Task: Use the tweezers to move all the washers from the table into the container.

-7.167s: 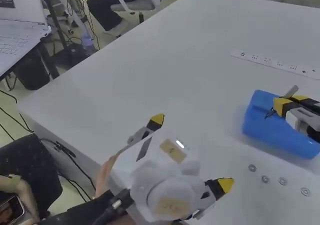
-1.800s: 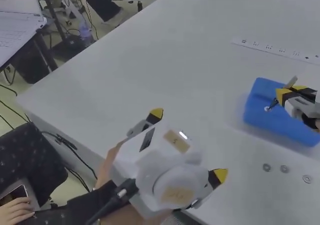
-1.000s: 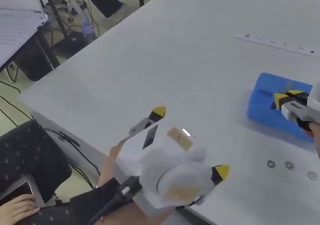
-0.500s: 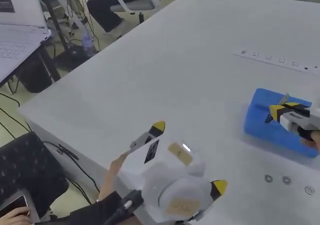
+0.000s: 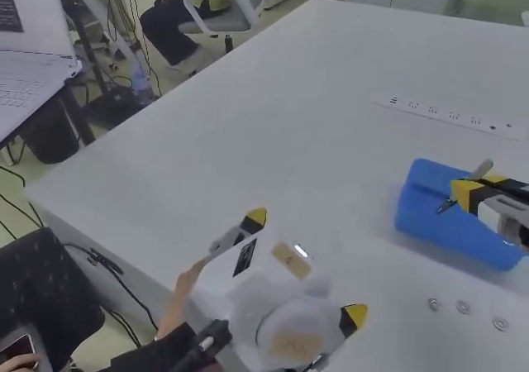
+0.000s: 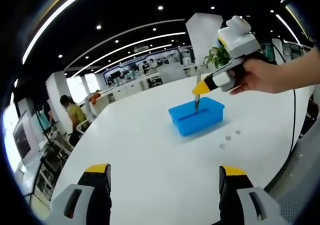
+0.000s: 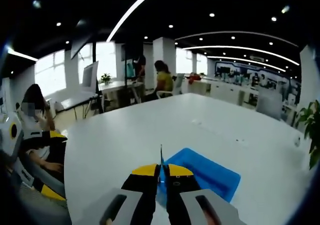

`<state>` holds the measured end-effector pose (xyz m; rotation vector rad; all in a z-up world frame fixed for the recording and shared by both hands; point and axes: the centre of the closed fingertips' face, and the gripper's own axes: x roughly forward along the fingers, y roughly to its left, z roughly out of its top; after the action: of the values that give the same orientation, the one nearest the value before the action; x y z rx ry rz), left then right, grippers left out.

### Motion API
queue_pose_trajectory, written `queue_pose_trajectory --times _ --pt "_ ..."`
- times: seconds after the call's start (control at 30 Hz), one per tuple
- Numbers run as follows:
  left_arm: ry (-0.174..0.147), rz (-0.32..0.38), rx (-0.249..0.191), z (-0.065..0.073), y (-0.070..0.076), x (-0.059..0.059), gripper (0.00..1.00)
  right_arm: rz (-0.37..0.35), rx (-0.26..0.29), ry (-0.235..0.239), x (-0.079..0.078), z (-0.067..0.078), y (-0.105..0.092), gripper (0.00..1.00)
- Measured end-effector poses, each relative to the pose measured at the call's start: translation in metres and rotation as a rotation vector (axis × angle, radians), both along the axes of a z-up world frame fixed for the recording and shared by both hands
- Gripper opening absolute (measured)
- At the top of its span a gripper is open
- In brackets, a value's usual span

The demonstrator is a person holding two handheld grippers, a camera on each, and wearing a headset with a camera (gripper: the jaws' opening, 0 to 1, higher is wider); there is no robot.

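While the right gripper (image 7: 160, 171), fingers clenched on the tweezers (image 6: 196, 99), hangs over the container (image 5: 426, 215), three washers (image 5: 463, 307) are left on the surface (image 5: 289, 124), lower right; left gripper (image 6: 162, 172) fingers released.

A wide white table (image 5: 273, 124) is seen, a power strip (image 5: 442, 114) laid at 2 o'clock. An office chair (image 5: 221, 21) and laptop (image 5: 25, 70) are placed toward 12 and 10 o'clock. Long ceiling light strips (image 7: 131, 14) are lit overhead.
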<state>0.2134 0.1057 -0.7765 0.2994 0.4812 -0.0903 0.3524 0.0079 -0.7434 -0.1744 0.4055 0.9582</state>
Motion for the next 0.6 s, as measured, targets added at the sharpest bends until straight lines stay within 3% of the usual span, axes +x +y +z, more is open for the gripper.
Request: queue_pose_trajectory --times 0.27,0.6 --pt "-0.001 0.008 0.001 0.001 0.002 0.000 0.91 0.026 -0.027 0.043 -0.030 -0.016 -0.014 0.02" --pt "0.004 0.003 0.003 0.000 0.001 0.000 0.91 0.035 -0.074 0.102 -0.051 -0.048 -0.024 0.02"
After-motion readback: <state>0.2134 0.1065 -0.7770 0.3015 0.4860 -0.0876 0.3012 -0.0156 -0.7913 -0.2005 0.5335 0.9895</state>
